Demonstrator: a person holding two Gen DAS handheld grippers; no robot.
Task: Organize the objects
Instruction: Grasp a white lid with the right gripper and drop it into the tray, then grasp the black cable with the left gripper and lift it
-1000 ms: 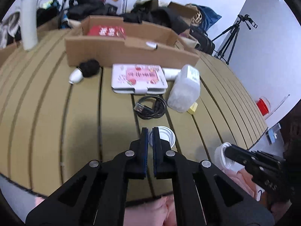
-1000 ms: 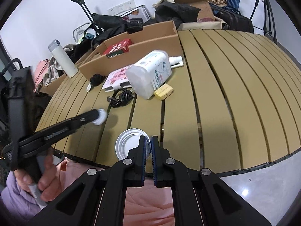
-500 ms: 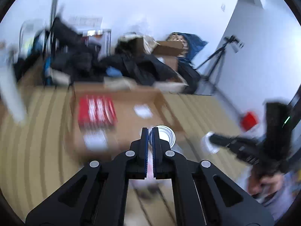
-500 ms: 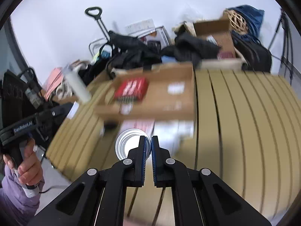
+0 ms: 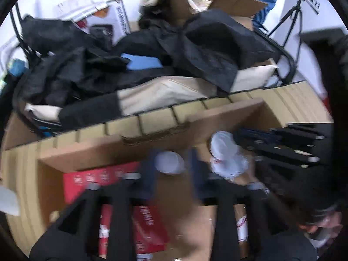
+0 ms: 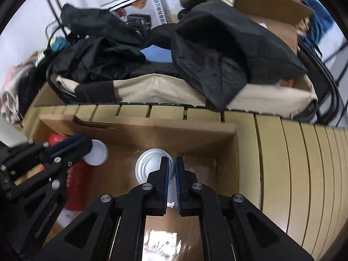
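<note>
While both tongs hover over the cardboard box (image 6: pixel 134 128), the right gripper (image 6: pixel 171 180) pinches a light, stiff, slippery tin lid (image 6: pixel 148 165) by its rim; at nine o'clock, the left gripper (image 5: pixel 171 174) spreads open around a white cap (image 5: pixel 169 162).

A cluttered storeroom or makeshift recording room, by the look of it: beyond the tool, black jackets (image 6: pixel 217 50) heap over cardboard boxes (image 6: pixel 269 4) against a bare white wall (image 6: pixel 26 21), a camera tripod (image 5: pixel 291 15) stands off right, and the slatted table (image 6: pixel 300 163) carries an open carton (image 6: pixel 134 130).

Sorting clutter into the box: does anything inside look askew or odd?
Nothing spilled or damaged. The cardboard box holds a red pack. Right gripper pinches a silvery lid; left gripper is blurred, with a white lid between its fingers.
</note>
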